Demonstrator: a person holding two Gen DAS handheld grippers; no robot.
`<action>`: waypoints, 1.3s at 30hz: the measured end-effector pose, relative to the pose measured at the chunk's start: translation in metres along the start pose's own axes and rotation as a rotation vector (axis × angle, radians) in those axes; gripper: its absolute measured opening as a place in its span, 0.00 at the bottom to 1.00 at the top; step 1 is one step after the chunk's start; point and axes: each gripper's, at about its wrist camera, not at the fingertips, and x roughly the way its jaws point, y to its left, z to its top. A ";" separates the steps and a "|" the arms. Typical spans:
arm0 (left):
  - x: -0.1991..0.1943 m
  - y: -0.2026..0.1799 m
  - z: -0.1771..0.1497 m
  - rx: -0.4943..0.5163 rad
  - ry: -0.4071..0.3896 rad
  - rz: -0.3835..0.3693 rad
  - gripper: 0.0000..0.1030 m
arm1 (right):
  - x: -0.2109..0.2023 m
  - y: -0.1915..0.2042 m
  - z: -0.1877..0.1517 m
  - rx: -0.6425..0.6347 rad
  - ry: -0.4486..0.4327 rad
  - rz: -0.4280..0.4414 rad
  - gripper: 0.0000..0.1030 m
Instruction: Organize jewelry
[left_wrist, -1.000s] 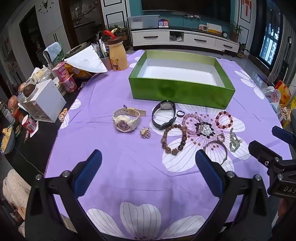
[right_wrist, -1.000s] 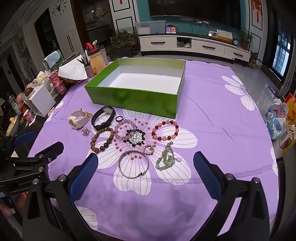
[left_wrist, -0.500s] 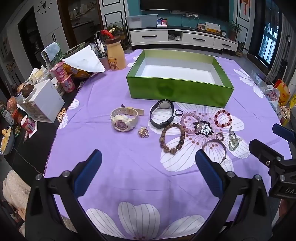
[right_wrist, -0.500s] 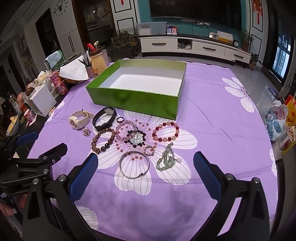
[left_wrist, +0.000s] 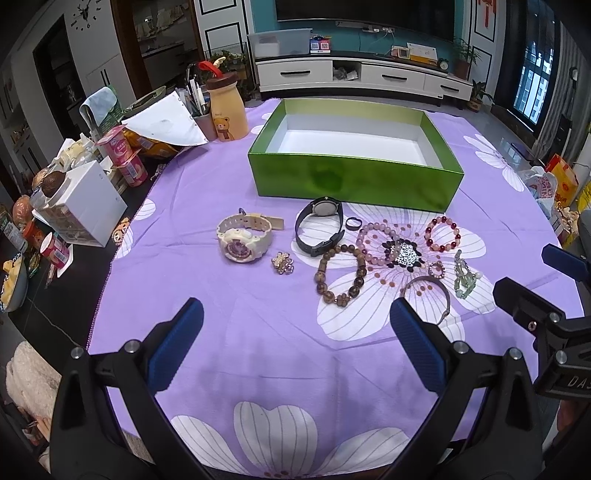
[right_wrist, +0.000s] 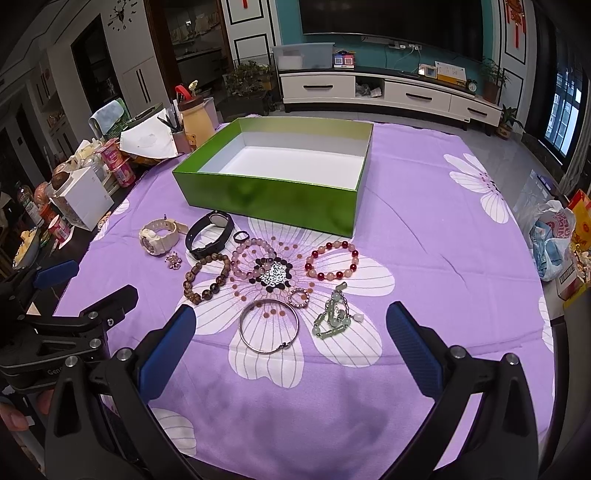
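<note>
While the jewelry is lying loose on the purple cloth of the bench (left_wrist: 258, 325), you are holding both claws back from it, near the front edge. Your left claw (left_wrist: 295, 343) is spread wide and gripping nothing; the cream watch (left_wrist: 243, 238) is sitting ahead of it, slightly left, its strap running side to side. Your right claw (right_wrist: 291, 347) is likewise spread wide and empty, with the silver bangle (right_wrist: 268, 325) lying flat just ahead between its fingers and the green bead chain (right_wrist: 334, 315) beside that. The green box (right_wrist: 280, 177) is waiting empty beyond the jewelry. The right claw is nearer the bangle, so that looks like the natural first pick, straight forward and down.
</note>
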 end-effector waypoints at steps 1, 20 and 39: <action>0.000 0.000 0.000 0.000 -0.001 0.000 0.98 | 0.000 0.000 0.000 0.001 -0.001 0.000 0.99; 0.000 0.000 0.000 0.000 -0.001 0.000 0.98 | -0.001 0.003 -0.001 -0.004 -0.004 0.002 0.99; 0.000 -0.001 0.000 0.000 -0.002 0.001 0.98 | -0.003 0.003 0.000 -0.005 -0.006 0.004 0.99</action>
